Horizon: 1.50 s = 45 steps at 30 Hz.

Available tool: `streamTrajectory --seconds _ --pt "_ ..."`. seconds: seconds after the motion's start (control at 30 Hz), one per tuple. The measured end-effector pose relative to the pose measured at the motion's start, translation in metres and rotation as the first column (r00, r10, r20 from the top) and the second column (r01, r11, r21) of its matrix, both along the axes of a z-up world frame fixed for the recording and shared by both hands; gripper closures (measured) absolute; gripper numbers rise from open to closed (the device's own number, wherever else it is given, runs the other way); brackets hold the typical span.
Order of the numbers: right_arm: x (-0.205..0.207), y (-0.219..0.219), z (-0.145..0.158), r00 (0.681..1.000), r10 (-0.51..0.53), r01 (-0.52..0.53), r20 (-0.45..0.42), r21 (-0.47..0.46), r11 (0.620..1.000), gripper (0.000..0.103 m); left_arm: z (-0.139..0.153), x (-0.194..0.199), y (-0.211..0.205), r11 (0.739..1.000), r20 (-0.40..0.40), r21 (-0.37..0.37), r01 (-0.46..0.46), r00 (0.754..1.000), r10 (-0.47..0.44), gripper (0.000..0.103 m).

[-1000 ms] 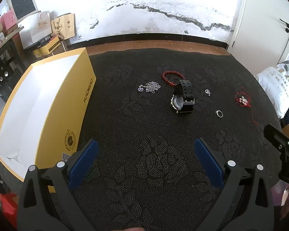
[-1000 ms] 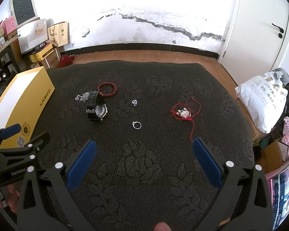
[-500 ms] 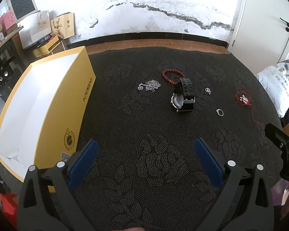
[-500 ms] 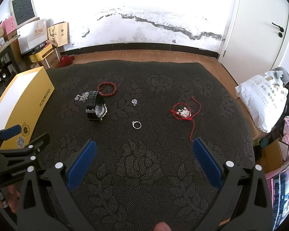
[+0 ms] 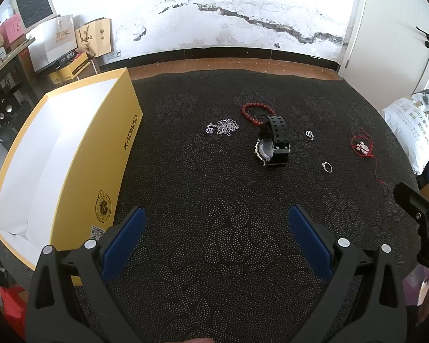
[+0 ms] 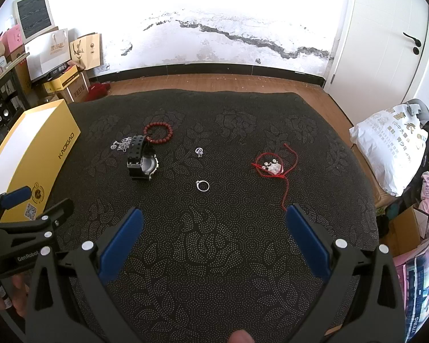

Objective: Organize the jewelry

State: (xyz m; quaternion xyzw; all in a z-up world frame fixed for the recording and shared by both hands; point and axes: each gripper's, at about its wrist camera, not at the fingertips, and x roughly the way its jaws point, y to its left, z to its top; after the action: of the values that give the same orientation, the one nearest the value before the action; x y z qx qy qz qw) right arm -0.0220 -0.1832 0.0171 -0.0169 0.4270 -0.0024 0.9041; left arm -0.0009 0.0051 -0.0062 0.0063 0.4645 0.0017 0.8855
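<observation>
Left gripper (image 5: 216,228): jaws released and wide apart, holding nothing, poised over the near part of the table, well short of the jewelry.
Right gripper (image 6: 213,230): jaws likewise spread, holding nothing, over the near table edge.
Table (image 5: 214,200): covered in a black cloth with a dotted rose pattern.
Box (image 5: 57,154): yellow, open, white inside, on the table's left side; nothing visible in it.
Watch (image 5: 273,144): black, lying on its side mid-table.
Beads (image 5: 256,113): red bracelet just behind the watch, touching or overlapped by its strap.
Chain (image 5: 224,127): silver, bunched, left of the watch, between it and the box.
Ring (image 6: 202,185): silver, right of the watch, lying apart from the rest.
Charm (image 6: 199,151): small silver piece beyond the ring; too small to tell what it is.
Cord (image 6: 271,168): red string with pale beads, far right, its tail trailing toward the near edge.
</observation>
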Motion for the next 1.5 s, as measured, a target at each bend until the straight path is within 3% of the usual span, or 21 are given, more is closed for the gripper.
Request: streamTrajectory --seconds 1.5 --pt "0.0002 -0.0001 -0.0004 1.000 0.001 -0.001 -0.003 0.001 1.000 0.006 -0.0006 0.0057 -0.0018 1.000 -0.011 0.003 -0.003 1.000 0.003 0.006"
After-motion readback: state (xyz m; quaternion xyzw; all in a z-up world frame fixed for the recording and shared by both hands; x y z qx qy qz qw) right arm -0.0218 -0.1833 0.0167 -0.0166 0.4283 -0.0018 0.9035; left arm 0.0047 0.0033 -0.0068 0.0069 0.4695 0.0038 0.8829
